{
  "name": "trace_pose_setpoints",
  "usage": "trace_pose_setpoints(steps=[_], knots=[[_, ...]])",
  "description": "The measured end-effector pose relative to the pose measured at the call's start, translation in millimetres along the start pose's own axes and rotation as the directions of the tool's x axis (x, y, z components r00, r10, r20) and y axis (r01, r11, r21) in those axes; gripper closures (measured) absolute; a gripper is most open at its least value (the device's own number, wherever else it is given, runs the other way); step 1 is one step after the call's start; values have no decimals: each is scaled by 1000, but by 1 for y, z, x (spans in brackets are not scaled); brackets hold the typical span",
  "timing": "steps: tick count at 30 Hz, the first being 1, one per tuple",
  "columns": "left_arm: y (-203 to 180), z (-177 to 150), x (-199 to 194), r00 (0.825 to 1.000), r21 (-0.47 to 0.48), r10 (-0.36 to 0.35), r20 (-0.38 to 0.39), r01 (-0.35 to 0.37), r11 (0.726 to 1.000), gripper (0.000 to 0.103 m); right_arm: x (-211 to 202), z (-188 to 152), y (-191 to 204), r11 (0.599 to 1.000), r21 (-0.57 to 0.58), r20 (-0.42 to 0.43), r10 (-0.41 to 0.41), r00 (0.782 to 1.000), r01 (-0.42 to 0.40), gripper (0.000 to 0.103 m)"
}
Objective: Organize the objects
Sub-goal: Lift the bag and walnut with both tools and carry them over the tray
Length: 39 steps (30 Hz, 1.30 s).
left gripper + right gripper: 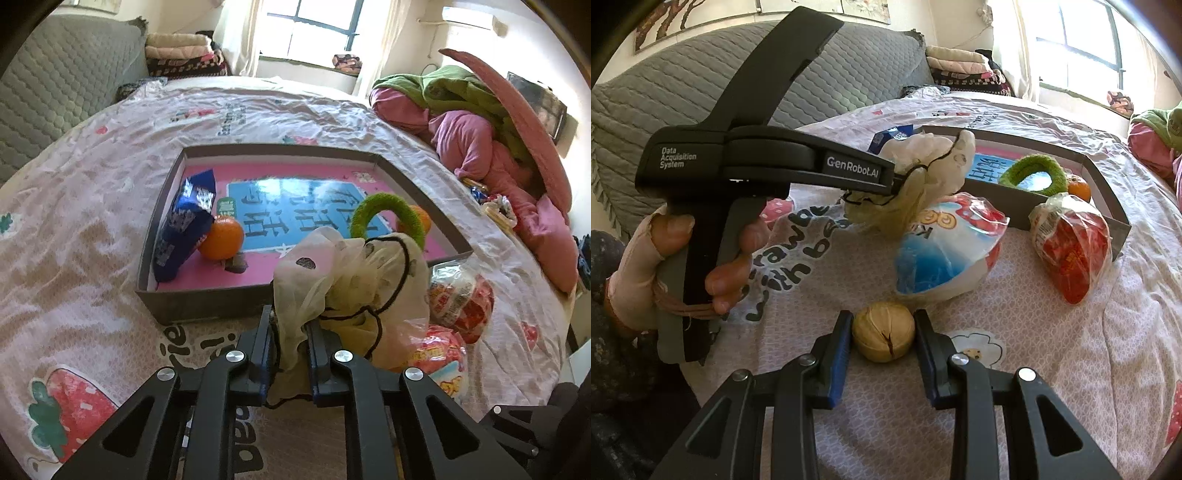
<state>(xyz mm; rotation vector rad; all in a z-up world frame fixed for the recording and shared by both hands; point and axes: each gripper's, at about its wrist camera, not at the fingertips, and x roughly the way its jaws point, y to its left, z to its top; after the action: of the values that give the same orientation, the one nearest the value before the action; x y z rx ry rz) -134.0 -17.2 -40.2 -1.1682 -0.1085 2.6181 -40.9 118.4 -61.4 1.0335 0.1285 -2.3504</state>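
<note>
My left gripper [290,320] is shut on a cream cloth pouch [351,269] with a black drawstring, held just in front of the grey box [207,306]. The right wrist view shows the same left gripper [897,181] in a person's hand [735,273], with the pouch [923,162] bunched at its tip. My right gripper [883,316] is shut on a round tan nut [882,338] with a cracked shell, over the bedsheet. The box's pink floor holds a blue snack bag [184,229], an orange [223,238], a green ring [384,214] and a second orange [421,218].
Two crinkly snack packets [461,299] [439,350] lie on the bed right of the box; the right wrist view shows them as a blue-white bag [942,251] and a red packet [1071,243]. Pink and green bedding [480,122] is piled far right. A grey quilted headboard [55,92] stands left.
</note>
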Motion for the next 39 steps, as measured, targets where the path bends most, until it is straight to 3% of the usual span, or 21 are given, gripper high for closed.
trace_pose_setpoints(steps=[13,20,30,39], knots=[[4,13,-30,996,-26,-17,86,19,999,89,-32,6,5,999,-12,99,41,994,-40,70],[6,24,-38,993,-33,-12,118,16,999,89,-50,20,-2,1000,2,167,18,986,-19,70],[-5,48,-25,991,11,-13,133,12,1000,89,-70,58,-51,992,59,260,-120,958,108,70],[-3,67,5,995,15,-3,103,1,1000,89,-47,75,-111,969,134,206,-230,951,205,69]])
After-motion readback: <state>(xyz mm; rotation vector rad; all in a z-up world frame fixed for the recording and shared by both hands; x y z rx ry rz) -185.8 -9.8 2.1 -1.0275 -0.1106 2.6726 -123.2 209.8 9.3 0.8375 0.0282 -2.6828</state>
